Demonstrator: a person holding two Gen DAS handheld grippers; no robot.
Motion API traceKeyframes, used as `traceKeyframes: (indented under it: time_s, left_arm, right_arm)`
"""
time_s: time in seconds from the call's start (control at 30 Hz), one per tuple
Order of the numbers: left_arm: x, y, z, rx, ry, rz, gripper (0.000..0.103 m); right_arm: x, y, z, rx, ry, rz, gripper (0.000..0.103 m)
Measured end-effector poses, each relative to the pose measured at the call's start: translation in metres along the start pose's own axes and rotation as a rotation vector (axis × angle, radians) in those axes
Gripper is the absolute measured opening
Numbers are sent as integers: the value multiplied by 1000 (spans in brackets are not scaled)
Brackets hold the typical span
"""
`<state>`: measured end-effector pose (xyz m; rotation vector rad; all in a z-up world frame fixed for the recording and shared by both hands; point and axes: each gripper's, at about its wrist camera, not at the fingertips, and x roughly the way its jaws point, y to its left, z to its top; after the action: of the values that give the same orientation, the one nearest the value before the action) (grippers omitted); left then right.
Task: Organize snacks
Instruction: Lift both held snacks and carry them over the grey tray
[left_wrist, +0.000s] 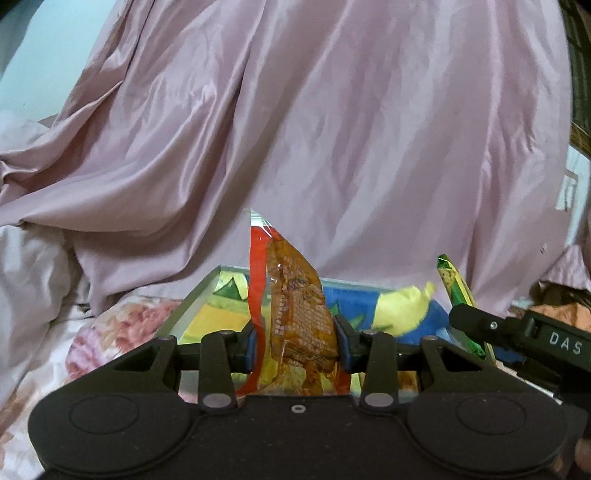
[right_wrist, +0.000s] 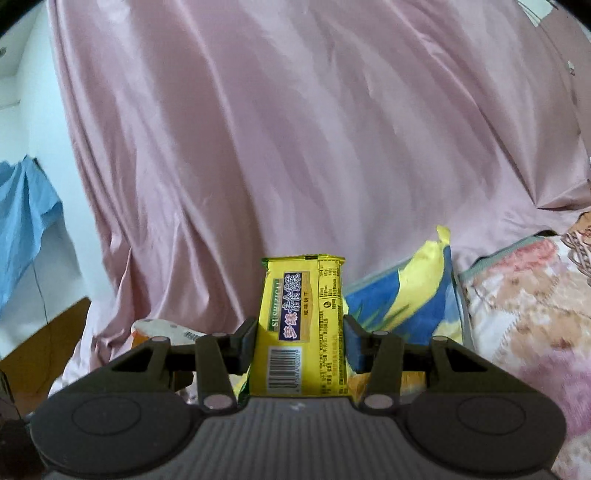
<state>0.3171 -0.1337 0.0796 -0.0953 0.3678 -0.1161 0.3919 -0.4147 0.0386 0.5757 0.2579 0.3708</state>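
Observation:
My left gripper (left_wrist: 297, 345) is shut on a clear packet with a red edge and orange-brown snack inside (left_wrist: 295, 306), held upright over a shallow tray (left_wrist: 192, 299) lined with a blue and yellow pattern. My right gripper (right_wrist: 300, 343) is shut on a yellow biscuit packet (right_wrist: 301, 328) with a barcode, standing upright between the pads. In the left wrist view the right gripper's black arm comes in at the right, with the yellow-green packet (left_wrist: 456, 288) showing edge-on above it.
A large pink satin sheet (left_wrist: 314, 129) fills the background in both views. Floral bedding (right_wrist: 517, 314) lies around the tray. A blue and yellow patterned item (right_wrist: 410, 295) sits right of the biscuit packet. A white packet (right_wrist: 166, 330) lies at the left. Blue cloth (right_wrist: 26, 218) hangs far left.

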Motion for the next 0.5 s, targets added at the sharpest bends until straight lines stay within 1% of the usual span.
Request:
traceKeyframes:
  time_s: [0.1,0.2,0.33,0.4,0.5]
  left_arm:
    - [26,0,11,3,-1,22,42]
    - [52,1,22,10,5,39,43]
    - [86,-1,29,-11,32,55,43]
    - [103,-2,32,-18,47,57,43]
    - [124,-6,37,1,54,60,43]
  right_arm:
    - [23,-9,6,10,-14,12,52]
    - [43,-14,14,6,-24,5,52]
    - [66,-23,27,-5,-14,-20,52]
    - [78,-27,33,-9,8,-34,52]
    - [89,-33,41,-15,16,-58,52]
